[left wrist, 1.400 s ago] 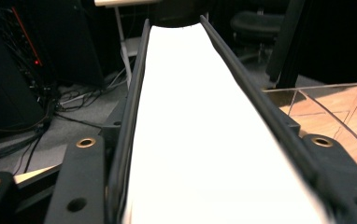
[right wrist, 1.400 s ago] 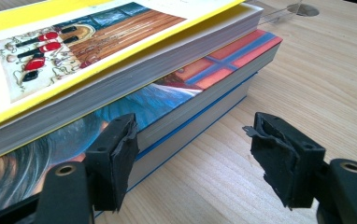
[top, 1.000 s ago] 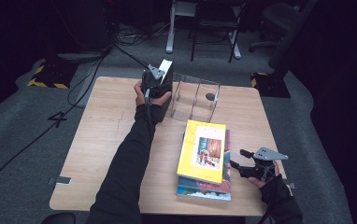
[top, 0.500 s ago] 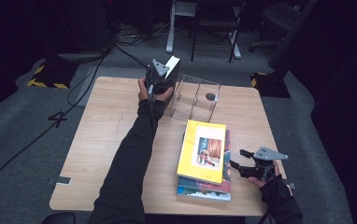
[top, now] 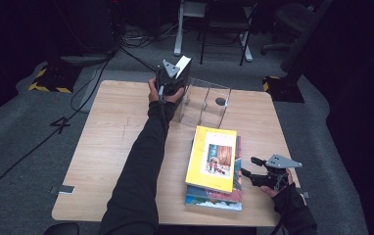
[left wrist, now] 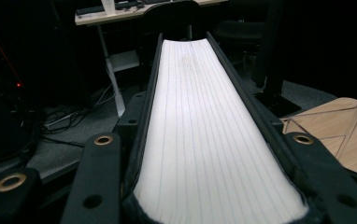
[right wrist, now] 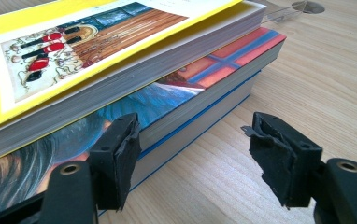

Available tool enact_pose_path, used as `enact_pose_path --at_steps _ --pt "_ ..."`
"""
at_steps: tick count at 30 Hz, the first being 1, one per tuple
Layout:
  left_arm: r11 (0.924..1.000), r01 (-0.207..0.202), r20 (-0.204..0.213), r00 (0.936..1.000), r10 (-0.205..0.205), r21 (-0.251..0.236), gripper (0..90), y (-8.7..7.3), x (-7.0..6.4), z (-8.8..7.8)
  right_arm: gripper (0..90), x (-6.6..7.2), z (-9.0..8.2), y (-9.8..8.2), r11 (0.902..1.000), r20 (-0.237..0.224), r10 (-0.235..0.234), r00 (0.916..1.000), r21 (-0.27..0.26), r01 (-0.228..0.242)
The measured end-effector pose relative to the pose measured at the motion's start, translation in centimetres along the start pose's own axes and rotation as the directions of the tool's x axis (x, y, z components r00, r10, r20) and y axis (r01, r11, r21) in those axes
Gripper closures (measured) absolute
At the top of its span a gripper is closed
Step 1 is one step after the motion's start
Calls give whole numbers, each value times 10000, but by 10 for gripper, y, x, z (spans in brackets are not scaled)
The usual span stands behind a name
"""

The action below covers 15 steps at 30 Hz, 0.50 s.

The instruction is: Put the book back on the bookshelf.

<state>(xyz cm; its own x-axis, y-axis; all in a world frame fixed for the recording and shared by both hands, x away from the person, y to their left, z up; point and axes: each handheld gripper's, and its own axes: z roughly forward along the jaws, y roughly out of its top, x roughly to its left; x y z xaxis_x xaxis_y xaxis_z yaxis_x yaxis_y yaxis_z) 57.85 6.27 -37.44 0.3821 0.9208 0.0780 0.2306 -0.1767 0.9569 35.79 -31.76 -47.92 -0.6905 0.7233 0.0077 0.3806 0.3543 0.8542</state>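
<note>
1. The left gripper [top: 177,73] sits at the far edge of the wooden table [top: 111,147], toward 11 o'clock from the table's middle, held up above the surface.
2. Its jaws have just been closing and now clamp a dark-covered book [top: 184,68] by its two covers; the white page block [left wrist: 204,135] runs straight away from the camera in the left gripper view, with a black jaw pressed along each side.
3. The book stands on edge, its pale page edge turned upward, just above the left end of a clear acrylic book rack [top: 205,100] that stands on the table's far side.
4. A round dark spot [top: 220,101] lies inside the rack's right compartment.
5. At 5 o'clock from the table's middle lies a stack of books: a yellow picture book [top: 213,157] on top, a blue-covered book [right wrist: 186,100] beneath it.
6. The right gripper [top: 247,173] rests low at the stack's right side, jaws spread apart and gripping nothing.
7. In the right gripper view, one padded finger [right wrist: 120,154] sits against the blue book's edge; the other stands clear over bare wood.
</note>
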Motion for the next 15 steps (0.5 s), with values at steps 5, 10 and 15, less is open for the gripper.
enact_pose_path --at_steps 5,10,15 --pt "9994 298 29 9996 -298 -164 526 -5 4 -1 334 0 0 0 10000 13 -5 10000 3 5" --pt "9991 413 -90 9991 -412 104 508 -5 11 -3 333 0 0 0 10000 52 -26 10000 22 26" --pt "9989 410 -170 9990 -406 231 495 -4 18 -5 333 1 0 0 10000 59 -39 10000 31 39"
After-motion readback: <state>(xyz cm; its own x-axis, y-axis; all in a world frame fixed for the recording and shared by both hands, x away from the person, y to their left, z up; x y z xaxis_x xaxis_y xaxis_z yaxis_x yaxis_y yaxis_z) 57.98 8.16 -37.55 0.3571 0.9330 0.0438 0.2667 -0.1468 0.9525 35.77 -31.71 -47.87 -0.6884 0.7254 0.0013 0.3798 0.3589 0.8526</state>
